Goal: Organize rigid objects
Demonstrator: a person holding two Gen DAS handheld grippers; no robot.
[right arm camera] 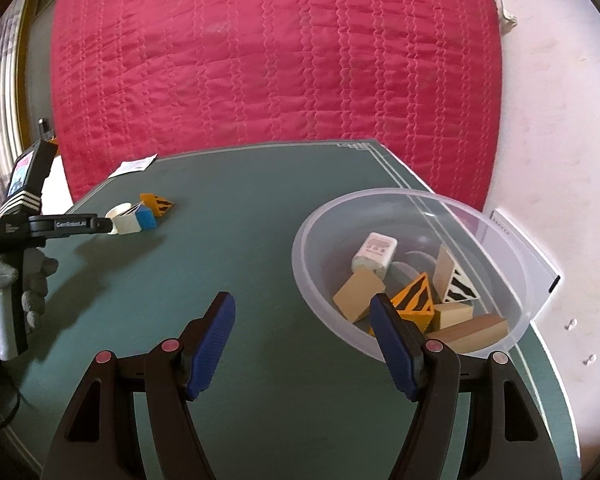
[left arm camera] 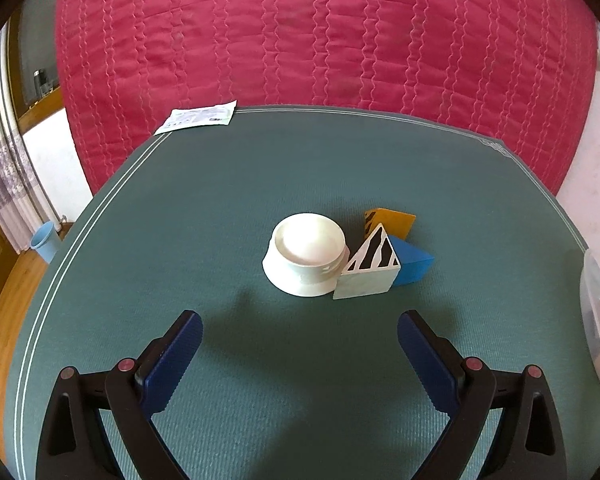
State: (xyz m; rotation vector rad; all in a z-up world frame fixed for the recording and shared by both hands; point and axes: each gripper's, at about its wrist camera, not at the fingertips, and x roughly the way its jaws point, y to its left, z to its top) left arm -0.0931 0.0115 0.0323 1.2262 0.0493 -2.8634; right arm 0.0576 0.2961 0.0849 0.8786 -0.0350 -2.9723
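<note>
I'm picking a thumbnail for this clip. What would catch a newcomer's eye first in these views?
First the big crimson quilted cover filling the background behind the green table mat. Next, mid-mat, a tight cluster: a white round bowl-like piece touching a black-and-white striped triangular block, with a blue block and a yellow striped block just behind. On the right, a clear plastic bowl holds wooden and striped blocks.

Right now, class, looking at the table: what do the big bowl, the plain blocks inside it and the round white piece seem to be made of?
Big bowl: clear, slightly frosted plastic; table and blocks show through its wall.
Plain blocks: probably unpainted wood, matte tan with faint grain.
Round white piece: smooth white, likely plastic or glazed ceramic; its soft sheen leaves that open.
</note>
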